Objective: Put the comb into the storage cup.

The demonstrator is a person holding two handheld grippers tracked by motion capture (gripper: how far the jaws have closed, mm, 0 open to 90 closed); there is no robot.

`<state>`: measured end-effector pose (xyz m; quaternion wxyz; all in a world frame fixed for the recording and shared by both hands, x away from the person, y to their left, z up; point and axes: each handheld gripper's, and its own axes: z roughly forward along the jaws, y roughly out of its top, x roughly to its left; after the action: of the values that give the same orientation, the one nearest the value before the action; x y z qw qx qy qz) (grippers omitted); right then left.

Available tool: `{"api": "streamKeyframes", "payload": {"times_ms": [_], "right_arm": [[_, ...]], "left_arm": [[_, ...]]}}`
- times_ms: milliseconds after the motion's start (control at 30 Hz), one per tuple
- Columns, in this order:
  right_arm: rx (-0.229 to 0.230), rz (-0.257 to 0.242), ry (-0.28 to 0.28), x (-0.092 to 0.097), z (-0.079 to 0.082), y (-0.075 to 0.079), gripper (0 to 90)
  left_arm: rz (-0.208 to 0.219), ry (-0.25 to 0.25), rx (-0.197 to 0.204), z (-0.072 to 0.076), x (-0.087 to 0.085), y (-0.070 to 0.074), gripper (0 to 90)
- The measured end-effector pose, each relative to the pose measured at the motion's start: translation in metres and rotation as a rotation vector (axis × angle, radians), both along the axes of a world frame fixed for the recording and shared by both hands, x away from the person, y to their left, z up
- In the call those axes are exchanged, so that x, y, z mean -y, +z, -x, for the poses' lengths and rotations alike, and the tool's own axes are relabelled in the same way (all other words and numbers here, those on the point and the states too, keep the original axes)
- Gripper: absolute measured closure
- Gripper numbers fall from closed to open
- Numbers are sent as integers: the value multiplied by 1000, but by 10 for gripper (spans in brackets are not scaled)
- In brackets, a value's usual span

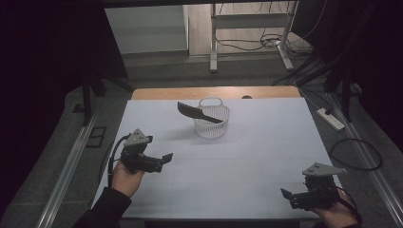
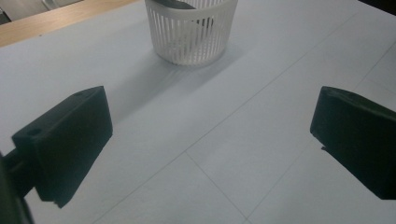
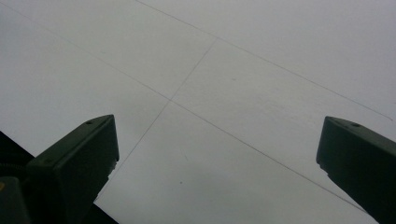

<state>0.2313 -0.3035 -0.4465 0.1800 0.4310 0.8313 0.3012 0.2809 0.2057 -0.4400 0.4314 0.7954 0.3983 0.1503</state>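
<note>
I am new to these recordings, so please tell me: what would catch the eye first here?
First, the white slatted basket at the far middle of the white table, with a dark comb-like thing lying across its rim. Then the left gripper and right gripper near the front corners, jaws apart, holding nothing.

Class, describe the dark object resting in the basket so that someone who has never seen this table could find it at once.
Start at the white table and look toward its far edge, where a small white slatted basket stands alone. A dark flat tool leans across the basket's rim, one end inside and its broader end jutting out to the left. It is the one dark thing against the white basket.
</note>
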Motion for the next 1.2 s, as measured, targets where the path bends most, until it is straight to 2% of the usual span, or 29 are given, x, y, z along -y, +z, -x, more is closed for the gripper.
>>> {"api": "streamKeyframes", "payload": {"times_ms": [267,600,1200], "right_arm": [[-1,0,0,0,0,0,0],[-1,2,-1,0,0,0,0],[-2,3,-2,0,0,0,0]], "left_arm": [[2,12,-6,10,-7,-1,0],[34,33,-14,23,-16,-2,0],[5,84,-22,48,-32,-6,0]]}}
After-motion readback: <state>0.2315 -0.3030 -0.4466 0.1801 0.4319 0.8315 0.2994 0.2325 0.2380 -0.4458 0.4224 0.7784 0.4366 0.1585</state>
